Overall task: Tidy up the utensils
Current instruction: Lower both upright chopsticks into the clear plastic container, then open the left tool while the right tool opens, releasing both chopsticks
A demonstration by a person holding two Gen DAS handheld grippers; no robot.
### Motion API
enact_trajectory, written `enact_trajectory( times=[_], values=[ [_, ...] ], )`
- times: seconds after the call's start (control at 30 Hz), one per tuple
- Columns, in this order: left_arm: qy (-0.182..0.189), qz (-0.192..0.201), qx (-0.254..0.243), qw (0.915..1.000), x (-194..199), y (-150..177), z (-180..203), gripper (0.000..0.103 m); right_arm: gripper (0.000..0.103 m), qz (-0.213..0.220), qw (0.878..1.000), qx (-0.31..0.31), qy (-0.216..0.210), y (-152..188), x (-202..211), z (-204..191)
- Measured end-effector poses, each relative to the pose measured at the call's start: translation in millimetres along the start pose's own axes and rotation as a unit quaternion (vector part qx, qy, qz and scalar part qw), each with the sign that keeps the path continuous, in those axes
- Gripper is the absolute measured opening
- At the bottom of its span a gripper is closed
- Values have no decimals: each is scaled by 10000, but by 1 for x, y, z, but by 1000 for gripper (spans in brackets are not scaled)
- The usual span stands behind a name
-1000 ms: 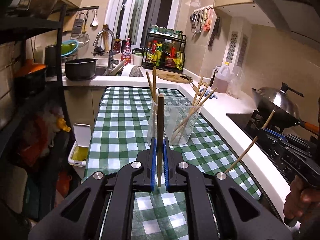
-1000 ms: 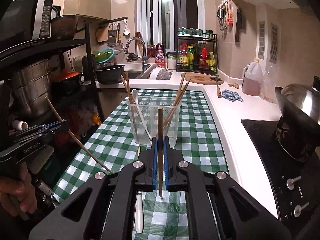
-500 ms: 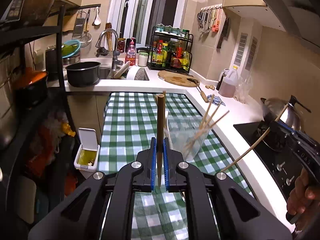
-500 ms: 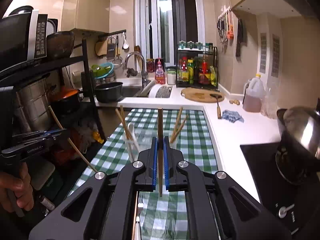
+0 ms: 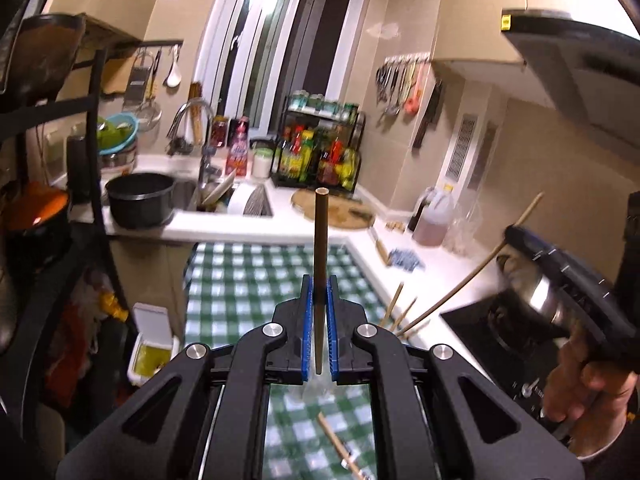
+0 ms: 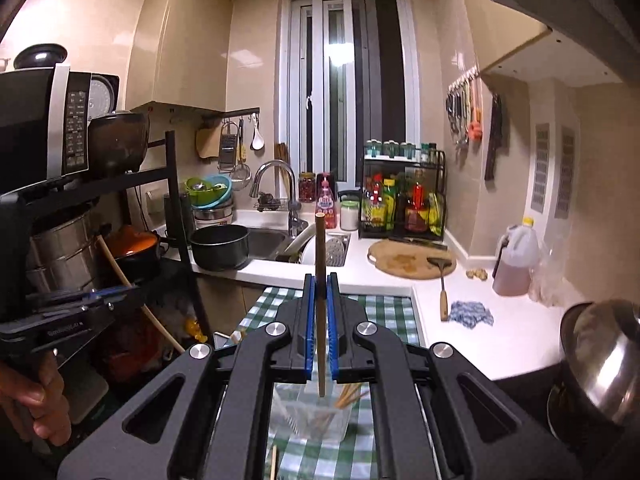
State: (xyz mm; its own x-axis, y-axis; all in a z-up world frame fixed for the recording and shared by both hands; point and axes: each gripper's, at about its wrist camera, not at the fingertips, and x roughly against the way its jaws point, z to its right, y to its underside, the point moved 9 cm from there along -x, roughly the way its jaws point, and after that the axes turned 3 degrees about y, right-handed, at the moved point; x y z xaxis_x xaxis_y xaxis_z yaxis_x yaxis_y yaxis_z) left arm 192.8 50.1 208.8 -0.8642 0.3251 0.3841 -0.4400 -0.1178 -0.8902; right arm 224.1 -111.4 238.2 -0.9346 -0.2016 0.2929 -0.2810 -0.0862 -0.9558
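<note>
Chopsticks in both tongs right now, one each. My left tongs (image 5: 319, 328) are clamped tight on a chopstick (image 5: 320, 264) that stands nearly upright between the blue pads, its top poking well above them. Same on the other side: my right tongs (image 6: 320, 328) are pinched shut on a second chopstick (image 6: 320, 280), also upright.

I'll use the clear cup (image 6: 310, 420) as the landmark. It sits on the green checked cloth (image 5: 248, 280), right under my right tongs in that view, with a few chopsticks already leaning inside. The bottom tip of the right chopstick hangs just above the cup's mouth. A loose chopstick (image 5: 340, 446) lies on the cloth on my side of the cup. My right hand (image 5: 584, 376) shows off to the right, past the cup.

Handling-wise, I'd guess these are very light and stiff, probably bamboo, so no worry about bending. They look smooth and round, though, so they could swivel or slide in the pads. Grabbing around the middle or slightly below seems best to me, leaving enough tail to steer into the cup. The cup looks light too, so an off-centre poke might tip it.
</note>
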Motion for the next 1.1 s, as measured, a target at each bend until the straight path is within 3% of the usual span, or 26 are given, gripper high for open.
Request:
enact_trajectory(
  times=[0.17, 0.37, 0.77, 0.8, 0.87, 0.97, 1.1],
  values=[
    [37, -12, -92, 9999, -37, -5, 6, 6, 6, -123, 9999, 45, -3, 10, -35, -6],
    [-89, -603, -195, 9980, -91, 34, 1, 6, 6, -478, 9988, -1, 42, 50, -73, 1],
    [-305, -1150, -466, 9918, -129, 80, -6, 8, 7, -1094, 9940, -19, 7, 108, -116, 10],
    [-325, -1140, -451, 9919, -128, 81, -6, 9, 8, -1114, 9938, -24, 24, 109, -117, 11],
    [-344, -1069, -411, 9928, -123, 79, -8, 19, 19, -1115, 9937, -16, 106, 110, -115, 11],
    [-370, -911, -417, 9943, -111, 73, -7, 19, 32, -1026, 9945, 44, 213, 104, -107, 11],
    [-414, -576, -482, 9963, -84, 64, -2, 21, 33, -783, 9962, 69, 365, 88, -85, 14]
  ],
)
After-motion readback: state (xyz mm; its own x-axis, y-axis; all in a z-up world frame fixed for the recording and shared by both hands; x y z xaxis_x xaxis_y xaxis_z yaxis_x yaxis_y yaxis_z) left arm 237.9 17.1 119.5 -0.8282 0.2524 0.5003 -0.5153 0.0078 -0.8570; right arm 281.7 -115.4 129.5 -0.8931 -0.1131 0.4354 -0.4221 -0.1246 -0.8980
